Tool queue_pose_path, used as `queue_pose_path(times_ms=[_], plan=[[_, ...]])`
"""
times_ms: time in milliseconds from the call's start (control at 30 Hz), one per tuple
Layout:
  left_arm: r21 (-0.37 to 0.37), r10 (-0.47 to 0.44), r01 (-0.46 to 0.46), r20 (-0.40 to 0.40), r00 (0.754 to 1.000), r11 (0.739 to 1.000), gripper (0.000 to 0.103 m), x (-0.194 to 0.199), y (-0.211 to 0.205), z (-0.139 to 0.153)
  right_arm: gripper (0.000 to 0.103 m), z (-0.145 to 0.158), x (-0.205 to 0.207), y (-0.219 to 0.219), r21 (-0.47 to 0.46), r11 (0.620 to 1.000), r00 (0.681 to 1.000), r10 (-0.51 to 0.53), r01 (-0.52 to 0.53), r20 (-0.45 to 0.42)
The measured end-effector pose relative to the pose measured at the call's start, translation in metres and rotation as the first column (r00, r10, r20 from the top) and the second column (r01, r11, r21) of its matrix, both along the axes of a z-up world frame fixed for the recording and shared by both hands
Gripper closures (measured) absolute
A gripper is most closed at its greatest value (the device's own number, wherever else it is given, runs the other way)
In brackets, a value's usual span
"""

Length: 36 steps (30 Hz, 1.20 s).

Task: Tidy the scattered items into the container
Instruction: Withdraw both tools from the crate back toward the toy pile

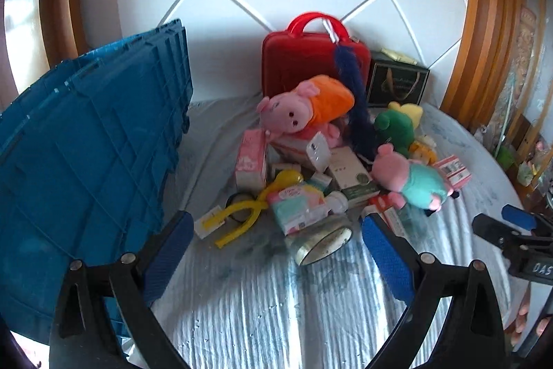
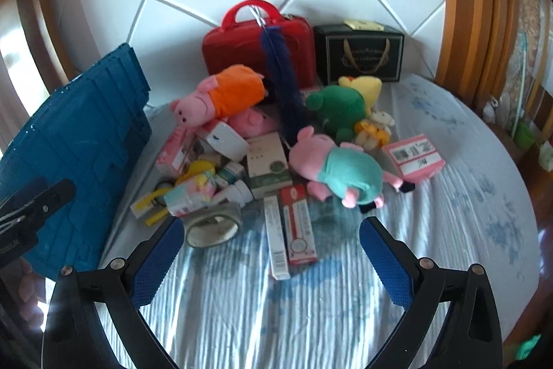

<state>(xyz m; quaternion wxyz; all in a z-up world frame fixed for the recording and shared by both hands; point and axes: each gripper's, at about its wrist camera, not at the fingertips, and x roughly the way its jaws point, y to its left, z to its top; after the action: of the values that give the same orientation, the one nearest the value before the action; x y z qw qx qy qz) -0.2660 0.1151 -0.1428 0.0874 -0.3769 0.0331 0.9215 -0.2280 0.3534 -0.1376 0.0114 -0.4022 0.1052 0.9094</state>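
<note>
Wide-open left hand-held gripper (image 1: 276,248) above striped bedsheet (image 1: 259,306); blue crate (image 1: 86,140) leftward; toy pile (image 1: 328,168), perhaps boxes too.

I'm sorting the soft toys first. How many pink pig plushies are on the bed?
3: the orange-dressed pig atop the boxes, the teal-dressed pig in front, and a third pig, partly buried, beneath the orange one. More may be hidden.

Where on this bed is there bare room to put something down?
The striped sheet nearest the cameras is bare, as is the strip right of the pink box. Between the blue crate and the red case, toys and boxes lie crowded.
</note>
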Motion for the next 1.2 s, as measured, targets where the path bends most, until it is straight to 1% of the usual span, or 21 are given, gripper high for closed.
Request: queue_pose_path(times_ms=[67,200,267,333,433,500,567,600,667,767,833,933,1033,1133,1167,1200], plan=[[-0.025,-0.002,0.004,0.052,0.999,1.000,0.004,-0.007,0.006,-0.028,0.000,-0.024,-0.002,0.008,-0.039,0.999,0.999,-0.004,0.006,0.040],[-0.043,-0.012,0.018,0.137,0.990,0.999,0.004,-0.025,0.017,-0.081,0.000,-0.061,-0.007,0.020,-0.059,0.998,0.993,-0.025,0.032,0.115],[-0.035,-0.017,0.023,0.169,0.985,0.999,0.004,-0.036,0.024,-0.101,0.000,-0.075,-0.010,0.023,-0.057,0.998,0.990,-0.032,0.040,0.140],[-0.014,-0.011,0.014,0.175,0.985,1.000,0.004,-0.047,0.029,-0.109,0.000,-0.085,-0.013,0.024,-0.053,0.997,0.987,-0.048,0.057,0.157],[-0.002,0.019,-0.019,0.142,0.990,1.000,0.004,-0.069,0.036,-0.111,0.000,-0.095,-0.020,0.023,-0.021,0.997,0.980,-0.070,0.075,0.185],[-0.027,0.037,-0.034,0.137,0.990,0.999,0.004,-0.084,0.044,-0.117,0.000,-0.099,-0.023,0.020,-0.016,0.997,0.978,-0.072,0.076,0.195],[-0.047,0.022,-0.013,0.180,0.983,0.999,0.003,-0.096,0.055,-0.131,0.000,-0.102,-0.025,0.018,-0.008,0.997,0.977,-0.070,0.073,0.202],[-0.028,-0.001,0.007,0.193,0.981,1.000,0.003,-0.094,0.059,-0.137,0.000,-0.104,-0.025,0.017,-0.005,0.997,0.976,-0.068,0.071,0.205],[0.014,-0.039,0.037,0.197,0.980,0.999,0.003,-0.081,0.061,-0.139,0.000,-0.107,-0.025,0.018,0.001,0.998,0.974,-0.069,0.070,0.215],[0.031,-0.090,0.085,0.240,0.967,0.996,0.003,-0.054,0.065,-0.145,0.000,-0.111,-0.022,0.021,-0.005,0.997,0.971,-0.070,0.073,0.227],[0.001,-0.100,0.103,0.275,0.956,0.995,0.004,-0.036,0.065,-0.155,0.000,-0.112,-0.019,0.022,-0.022,0.997,0.972,-0.069,0.076,0.225],[-0.048,-0.086,0.105,0.293,0.952,0.993,0.004,-0.016,0.057,-0.168,0.000,-0.113,-0.012,0.021,-0.056,0.997,0.978,-0.047,0.059,0.205],[-0.063,-0.054,0.077,0.307,0.950,0.995,0.004,-0.011,0.044,-0.175,0.000,-0.114,-0.009,0.010,-0.077,0.997,0.984,-0.010,0.024,0.179],[-0.073,-0.020,0.045,0.303,0.953,0.996,0.004,-0.010,0.032,-0.175,0.000,-0.116,-0.011,-0.005,-0.090,0.996,0.985,0.025,-0.009,0.173],[-0.075,-0.014,0.038,0.303,0.953,0.996,0.004,-0.010,0.029,-0.175,0.003,-0.117,-0.014,-0.012,-0.075,0.997,0.983,0.036,-0.022,0.179],[-0.083,-0.004,0.031,0.301,0.954,0.996,0.004,-0.011,0.027,-0.175,0.019,-0.117,-0.016,-0.018,-0.054,0.998,0.982,0.040,-0.031,0.185]])
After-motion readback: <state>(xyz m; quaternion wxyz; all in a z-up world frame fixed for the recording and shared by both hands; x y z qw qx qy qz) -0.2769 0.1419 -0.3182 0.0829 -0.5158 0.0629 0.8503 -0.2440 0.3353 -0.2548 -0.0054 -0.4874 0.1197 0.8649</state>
